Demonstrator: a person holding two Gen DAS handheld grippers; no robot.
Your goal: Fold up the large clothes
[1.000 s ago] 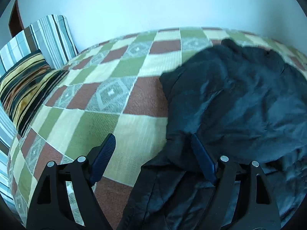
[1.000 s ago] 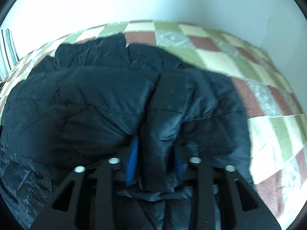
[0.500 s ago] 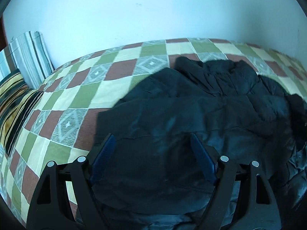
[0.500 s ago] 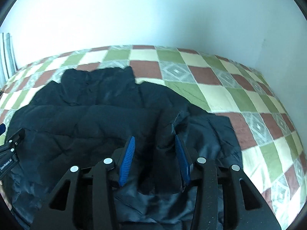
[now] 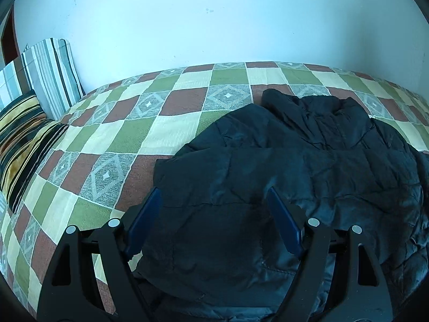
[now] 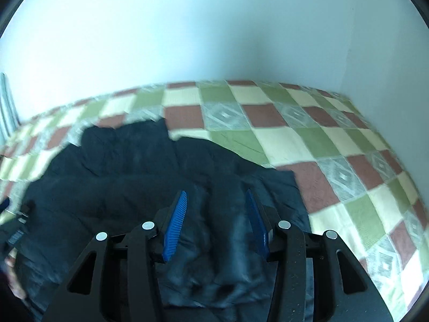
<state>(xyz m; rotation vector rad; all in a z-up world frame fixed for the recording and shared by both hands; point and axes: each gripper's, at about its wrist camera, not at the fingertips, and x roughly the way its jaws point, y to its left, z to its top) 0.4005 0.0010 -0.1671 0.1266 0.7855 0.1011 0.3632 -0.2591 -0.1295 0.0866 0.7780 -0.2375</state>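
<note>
White walls met a bed (image 5: 112, 139) spread with a checked green, cream and brown cover. On it lay the dark padded jacket (image 5: 308, 166), bunched and partly doubled over itself, toward the bed's near edge. Over its near hem hovered the left gripper (image 5: 214, 214), jaws spread wide with fabric lying between them but not pinched. Beside it, the right gripper (image 6: 215, 220) likewise stood parted, a raised ridge of cloth between its blue pads (image 6: 175, 225) and seemingly untouched by them. Striped pillows (image 5: 45, 80) leaned at the bed's left end. The step appeared to fall between folds; the next move called for pinching a hem or sleeve edge and carrying it across squarely.
</note>
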